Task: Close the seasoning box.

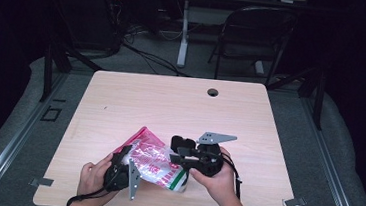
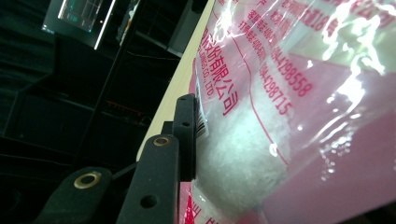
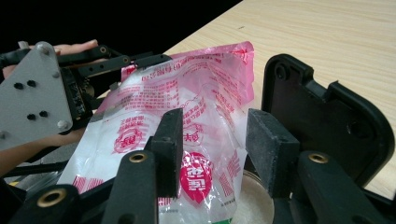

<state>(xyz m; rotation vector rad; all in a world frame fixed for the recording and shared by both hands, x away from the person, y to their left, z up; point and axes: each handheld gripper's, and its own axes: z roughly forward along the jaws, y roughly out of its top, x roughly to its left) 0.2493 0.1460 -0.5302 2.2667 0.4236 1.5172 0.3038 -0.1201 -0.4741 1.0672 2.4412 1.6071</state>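
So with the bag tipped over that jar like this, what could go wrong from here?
Three risks, as judgements:
1. The left gripper alone pinches the pink printed bag; the right gripper stands open, so the bag could sag or swing.
2. The bag's lower end hangs over the jar that holds white grains; a shift could spill grains onto the table.
3. The jar stands close to the table's near edge and the right hand; a nudge might tip it.

Black tool [image 3: 212,154] bodies, grey triangular plates, brass rivets.
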